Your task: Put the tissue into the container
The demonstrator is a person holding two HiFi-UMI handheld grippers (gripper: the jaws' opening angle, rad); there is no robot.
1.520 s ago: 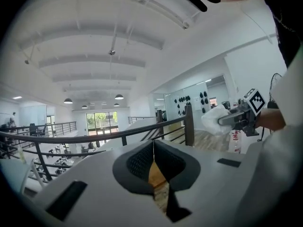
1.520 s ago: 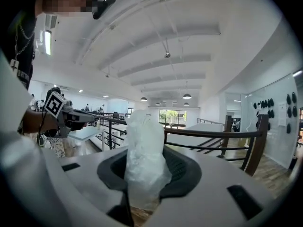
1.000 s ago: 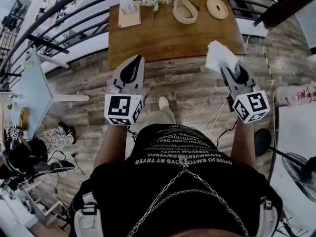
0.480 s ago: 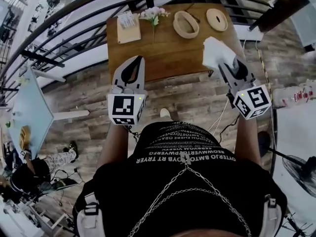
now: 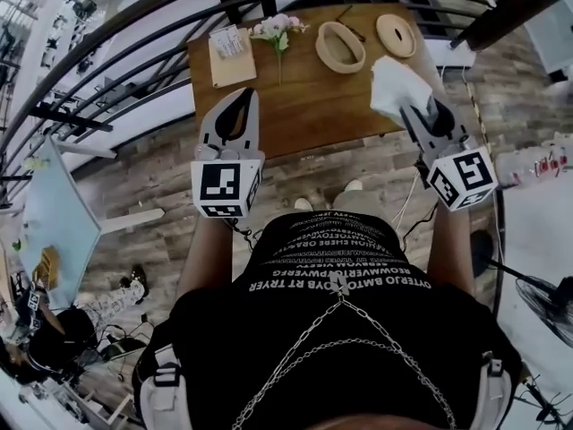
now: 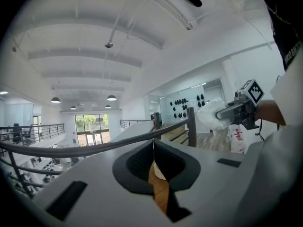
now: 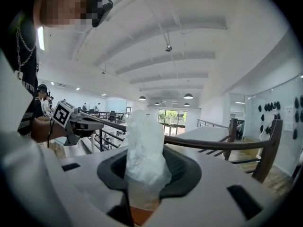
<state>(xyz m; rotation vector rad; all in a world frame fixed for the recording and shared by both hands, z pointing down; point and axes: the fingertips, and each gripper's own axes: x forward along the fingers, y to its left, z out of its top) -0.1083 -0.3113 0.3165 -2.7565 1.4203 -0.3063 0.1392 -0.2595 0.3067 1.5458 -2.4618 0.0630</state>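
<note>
Head view is showing my left tongs [image 5: 248,99] pointing toward the wooden tabletop [image 5: 304,106]. In the left gripper view its jaws are meeting at the tips and gripping nothing, with only a strip of wood and a pale shape I cannot name peeking through the slot behind them. Moving rightward along the far side of the tabletop, a card [image 5: 231,45] is lying flat, then flowers [image 5: 279,27], then the oval container [image 5: 340,46], then a round disc [image 5: 394,34] that I am guessing is its lid. Furthest right, my right tongs [image 5: 410,113] are pinching the tissue [image 5: 392,86], which is standing out past the tips as a crumpled white bunch, its long axis running along the line the tongs are pointing. By my reading, the coming move is turning on this: the container is lying ahead and to the left of the right tongs, between my two hands but nearer the right one. Neither gripper view is showing the container plainly; in the right gripper view the tissue is blocking the way ahead, and I cannot tell what the container is holding.
</note>
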